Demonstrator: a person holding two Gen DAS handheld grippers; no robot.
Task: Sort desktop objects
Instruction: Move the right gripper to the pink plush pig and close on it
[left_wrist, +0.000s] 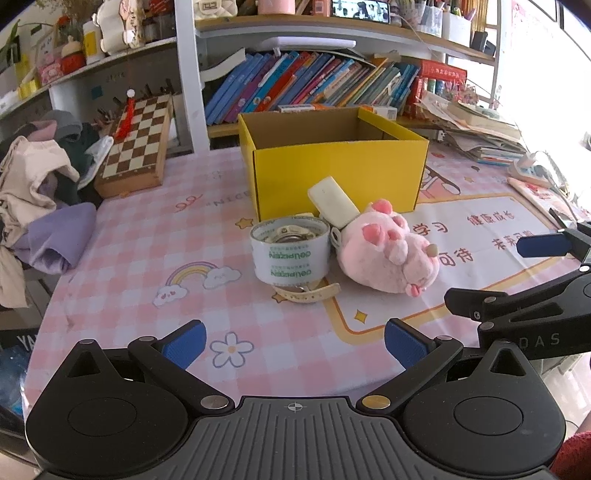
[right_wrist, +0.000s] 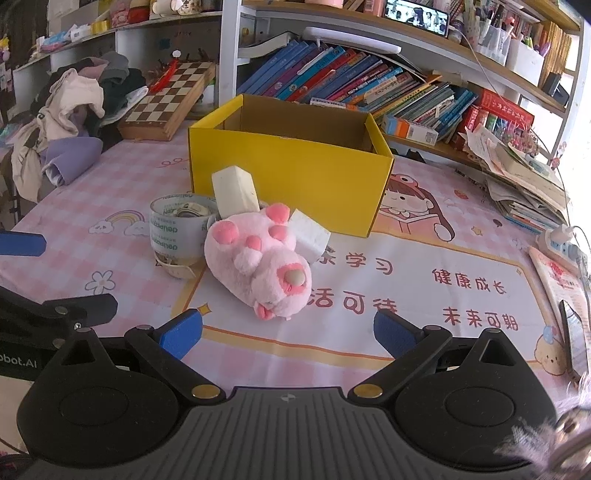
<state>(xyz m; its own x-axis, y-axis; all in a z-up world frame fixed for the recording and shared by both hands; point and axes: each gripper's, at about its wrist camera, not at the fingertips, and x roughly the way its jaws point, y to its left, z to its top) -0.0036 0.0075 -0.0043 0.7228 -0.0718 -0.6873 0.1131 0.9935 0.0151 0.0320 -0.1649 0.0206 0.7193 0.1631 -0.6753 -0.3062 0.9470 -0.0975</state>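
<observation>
A pink plush toy (left_wrist: 388, 251) (right_wrist: 258, 258) lies on its back on the table in front of an open yellow box (left_wrist: 336, 166) (right_wrist: 291, 170). A roll of clear tape (left_wrist: 290, 249) (right_wrist: 177, 229) stands left of it, with a watch inside and a beige strap (left_wrist: 306, 293) under it. A white block (left_wrist: 332, 201) (right_wrist: 236, 192) leans between them; another white block (right_wrist: 308, 236) lies behind the toy. My left gripper (left_wrist: 293, 343) is open and empty, short of the tape. My right gripper (right_wrist: 288, 332) is open and empty, short of the toy, and it also shows in the left wrist view (left_wrist: 517, 273).
A chessboard box (left_wrist: 136, 144) (right_wrist: 170, 103) and a clothes pile (left_wrist: 40, 184) (right_wrist: 70, 118) sit at the left. Books fill the shelf (left_wrist: 317, 85) (right_wrist: 369, 85) behind the box. A paper stack (right_wrist: 524, 177) and a power strip (right_wrist: 561, 243) lie at the right edge.
</observation>
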